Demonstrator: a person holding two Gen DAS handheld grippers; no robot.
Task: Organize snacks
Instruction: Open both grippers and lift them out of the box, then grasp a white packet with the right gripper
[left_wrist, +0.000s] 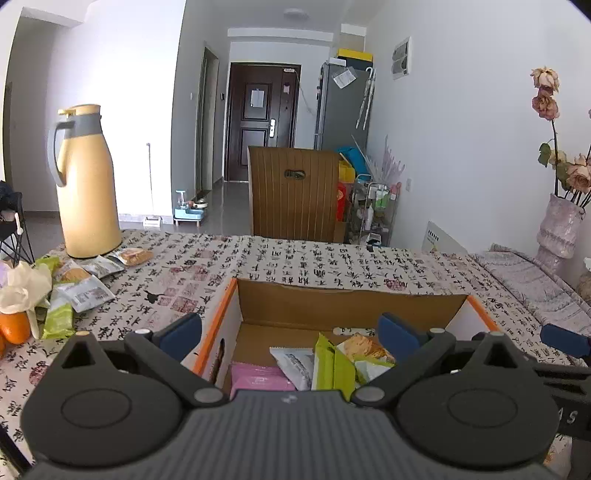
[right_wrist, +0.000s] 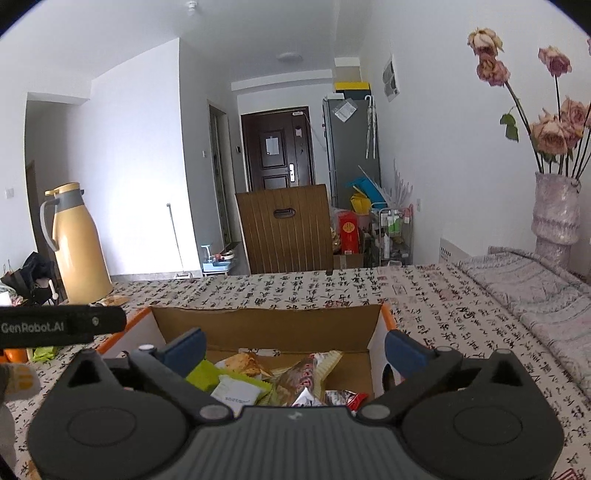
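Note:
An open cardboard box (left_wrist: 343, 302) with orange edges stands on the patterned tablecloth; it also shows in the right wrist view (right_wrist: 266, 325). Inside lie several snack packets: pink (left_wrist: 258, 378), white (left_wrist: 295, 363), green (left_wrist: 328, 365) and a cracker pack (left_wrist: 365, 349); the right wrist view adds a brown packet (right_wrist: 303, 380) and a red one (right_wrist: 343, 398). My left gripper (left_wrist: 291, 334) is open and empty above the box's left part. My right gripper (right_wrist: 293, 349) is open and empty above its right part. Loose snack packets (left_wrist: 81, 291) lie on the table at the left.
A tall yellow thermos (left_wrist: 86, 184) stands at the table's far left, an orange (left_wrist: 14, 326) near the loose packets. A vase of dried roses (right_wrist: 556, 214) stands at the far right beside a folded cloth (right_wrist: 535, 291). A wooden chair back (left_wrist: 293, 192) rises behind the table.

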